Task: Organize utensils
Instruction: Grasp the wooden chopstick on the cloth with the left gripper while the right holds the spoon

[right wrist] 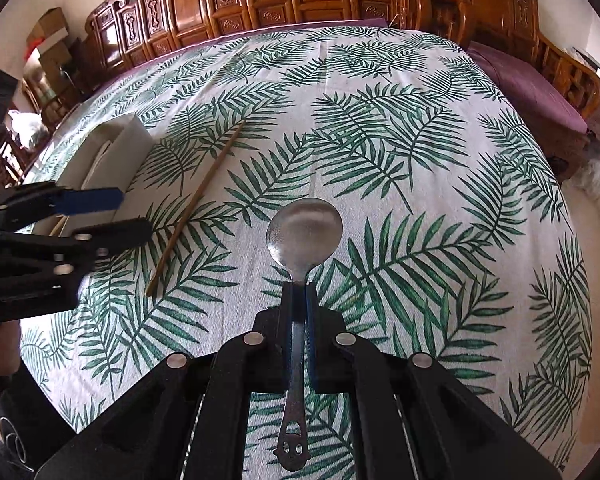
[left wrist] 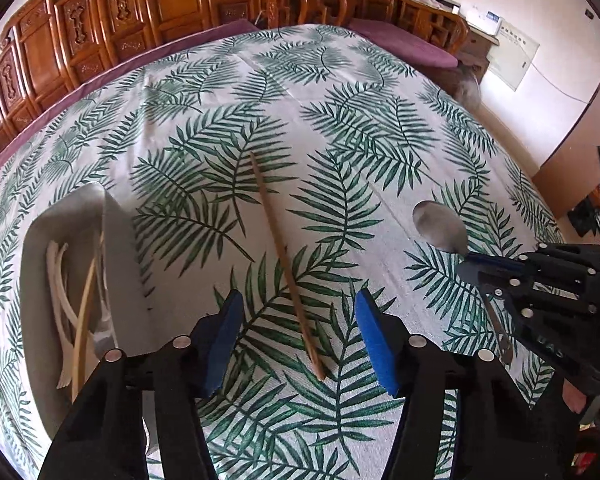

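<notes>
No writing reads clearly. The right gripper [right wrist: 299,292] pinches a metal spoon [right wrist: 304,232] by its neck above the palm-leaf tablecloth [right wrist: 420,160]. The left gripper [left wrist: 298,344], fingers spread, straddles a wooden chopstick [left wrist: 286,264] beside the white utensil box [left wrist: 116,264]

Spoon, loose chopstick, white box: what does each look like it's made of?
Spoon: metal, likely stainless steel; grey, dull-sheened bowl, thin handle with cut-outs, clamped in the right gripper. Chopstick: probably bamboo or wood; matte tan, thin straight stick lying between the open left gripper's fingers. Box: matte white with thin flat walls; cardboard or plastic, hard to tell.
</notes>
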Available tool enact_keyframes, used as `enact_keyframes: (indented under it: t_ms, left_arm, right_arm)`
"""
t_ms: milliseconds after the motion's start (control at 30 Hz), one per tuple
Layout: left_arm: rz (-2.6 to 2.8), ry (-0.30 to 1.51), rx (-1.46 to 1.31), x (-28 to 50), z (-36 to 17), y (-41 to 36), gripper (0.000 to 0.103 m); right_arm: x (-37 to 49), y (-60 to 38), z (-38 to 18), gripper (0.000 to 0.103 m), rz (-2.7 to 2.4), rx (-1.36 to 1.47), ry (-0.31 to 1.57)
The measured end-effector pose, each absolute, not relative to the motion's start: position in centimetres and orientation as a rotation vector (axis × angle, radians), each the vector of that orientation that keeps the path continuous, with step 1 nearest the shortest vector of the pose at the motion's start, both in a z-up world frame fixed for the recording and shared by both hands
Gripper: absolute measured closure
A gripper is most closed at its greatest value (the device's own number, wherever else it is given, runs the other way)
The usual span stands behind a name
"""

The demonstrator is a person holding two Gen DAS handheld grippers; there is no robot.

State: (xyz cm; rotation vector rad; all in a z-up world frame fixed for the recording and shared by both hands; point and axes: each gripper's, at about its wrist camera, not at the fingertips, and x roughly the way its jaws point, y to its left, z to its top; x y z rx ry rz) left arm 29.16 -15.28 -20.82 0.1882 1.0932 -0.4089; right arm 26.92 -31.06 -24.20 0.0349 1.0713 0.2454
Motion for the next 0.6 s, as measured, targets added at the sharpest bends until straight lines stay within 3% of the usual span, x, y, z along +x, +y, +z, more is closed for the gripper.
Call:
enact_keyframes:
  t_ms: [167,600]
  left_arm:
    - [-0.399,1.13,0.202,29.7,-22.4,-16.0,0.063]
    - [-0.352,1.163,0.232,31.0,-24.3,-16.9,0.069]
  right_arm:
    - [26.5,-31.7,-24.5,0.096,0.251,0.059,1.069]
    - [26.4,-32.6,-25.2,0.096,0.261,0.085,1.072]
